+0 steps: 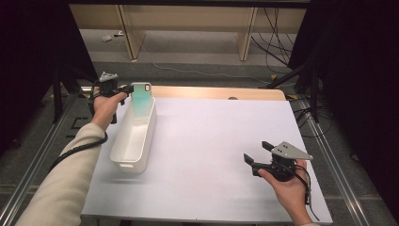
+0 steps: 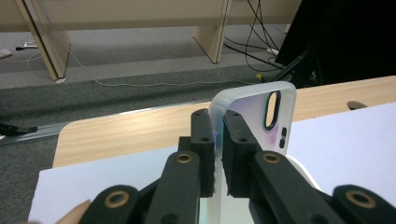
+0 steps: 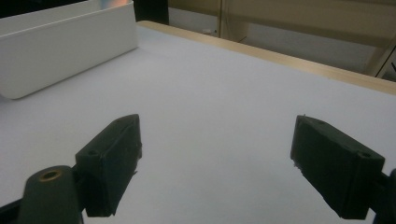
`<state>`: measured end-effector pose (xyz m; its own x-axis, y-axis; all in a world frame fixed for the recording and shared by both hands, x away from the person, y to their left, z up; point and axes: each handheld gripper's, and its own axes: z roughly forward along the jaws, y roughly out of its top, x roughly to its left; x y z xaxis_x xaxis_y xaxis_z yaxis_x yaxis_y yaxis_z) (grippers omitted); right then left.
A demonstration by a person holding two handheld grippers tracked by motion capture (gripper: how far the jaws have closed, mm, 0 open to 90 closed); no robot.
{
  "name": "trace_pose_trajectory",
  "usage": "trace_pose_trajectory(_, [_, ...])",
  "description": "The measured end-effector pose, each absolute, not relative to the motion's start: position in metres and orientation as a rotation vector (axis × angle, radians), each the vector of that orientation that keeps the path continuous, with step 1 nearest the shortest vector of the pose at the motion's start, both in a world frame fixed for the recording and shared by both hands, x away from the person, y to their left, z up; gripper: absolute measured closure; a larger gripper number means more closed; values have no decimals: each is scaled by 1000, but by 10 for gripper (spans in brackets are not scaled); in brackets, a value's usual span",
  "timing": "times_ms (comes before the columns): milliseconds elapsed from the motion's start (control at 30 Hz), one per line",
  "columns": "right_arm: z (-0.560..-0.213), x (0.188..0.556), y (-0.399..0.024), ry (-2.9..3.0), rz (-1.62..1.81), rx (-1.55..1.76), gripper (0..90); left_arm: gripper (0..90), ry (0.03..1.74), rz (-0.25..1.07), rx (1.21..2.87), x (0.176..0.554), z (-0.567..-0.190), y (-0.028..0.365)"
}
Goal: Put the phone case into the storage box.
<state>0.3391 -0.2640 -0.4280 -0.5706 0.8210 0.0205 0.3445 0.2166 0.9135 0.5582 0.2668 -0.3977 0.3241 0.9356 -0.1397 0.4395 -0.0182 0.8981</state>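
A pale green-white phone case (image 1: 141,98) with a camera cutout stands upright over the far end of a long white bin (image 1: 123,141). My left gripper (image 1: 127,89) is shut on the case's edge; in the left gripper view the two black jaws pinch the case (image 2: 254,109) between them, and my left gripper (image 2: 218,140) points toward the table's far edge. My right gripper (image 1: 256,153) hovers open over the near right of the white table top (image 1: 211,141). In the right gripper view its fingers (image 3: 112,161) stand wide apart with nothing between them, around my right gripper (image 3: 217,168).
The white bin (image 3: 56,46) lies lengthwise along the table's left side. A wooden strip (image 1: 216,92) borders the far edge. Cables (image 1: 277,37) and wooden furniture legs (image 1: 247,33) stand on the floor beyond. Metal rails (image 1: 336,169) run along both table sides.
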Motion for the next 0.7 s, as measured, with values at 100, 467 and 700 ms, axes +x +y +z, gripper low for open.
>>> trace_pose_trajectory(100, [-428,339,-264,2020,1331,1072,176,836,1270,643,1624,558,-399,267])
trace_pose_trajectory(467, [-429,340,-263,2021,1340,1072,176,835,1266,637,1633,559,-400,267])
trace_pose_trajectory(700, [-428,340,-264,2027,1326,1064,176,834,1273,634,1627,559,-402,266])
